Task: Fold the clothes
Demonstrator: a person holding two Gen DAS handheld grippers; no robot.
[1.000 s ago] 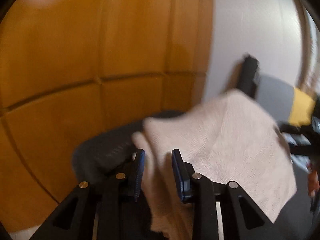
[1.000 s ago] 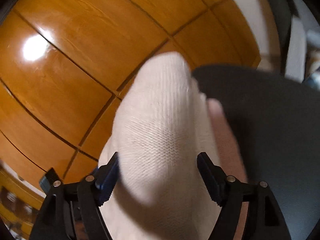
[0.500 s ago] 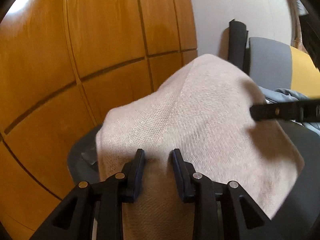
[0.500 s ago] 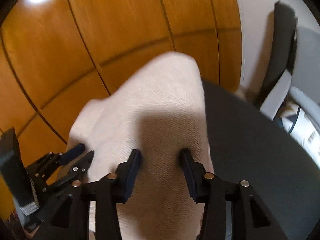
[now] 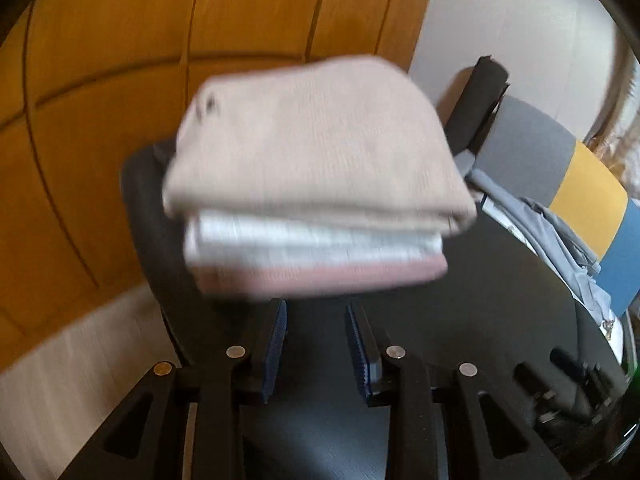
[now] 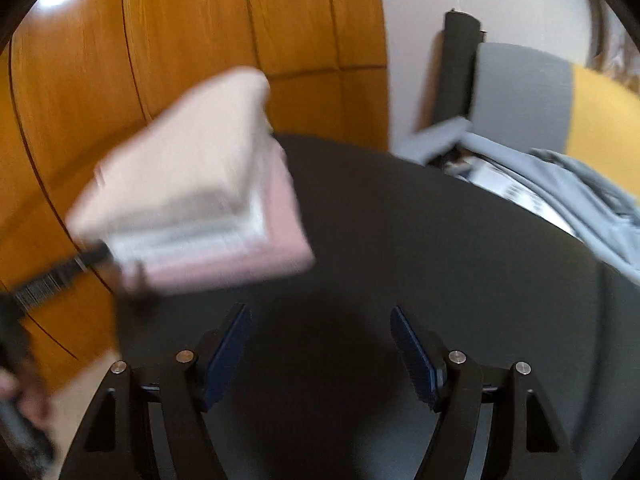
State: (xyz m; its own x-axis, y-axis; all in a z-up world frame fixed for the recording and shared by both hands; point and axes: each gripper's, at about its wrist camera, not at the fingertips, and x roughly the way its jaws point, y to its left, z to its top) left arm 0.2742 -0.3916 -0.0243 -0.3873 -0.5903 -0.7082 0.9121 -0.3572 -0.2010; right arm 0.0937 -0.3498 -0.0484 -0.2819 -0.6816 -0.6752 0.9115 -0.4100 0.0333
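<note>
A stack of folded clothes (image 5: 316, 184) rests at the far left edge of the round black table (image 5: 500, 288). A beige knit lies on top, a white piece in the middle and a pink one at the bottom. My left gripper (image 5: 316, 344) hovers just short of the stack's near side, open by a narrow gap with nothing in it. In the right wrist view the stack (image 6: 200, 192) lies ahead to the left. My right gripper (image 6: 320, 344) is over bare tabletop (image 6: 440, 240); its jaws are opening, with nothing between them. All of this is blurred by motion.
Orange wooden wall panels (image 5: 120, 60) stand behind the table. At the right is a chair with a grey, yellow and blue back (image 5: 580, 184), with grey-blue garments (image 6: 580, 200) heaped in front of it. Pale floor (image 5: 60, 360) shows at the lower left.
Both grippers have let go of the beige knit and pulled back toward me. It now lies folded on top of the stack, and the right jaws have spread wider.
</note>
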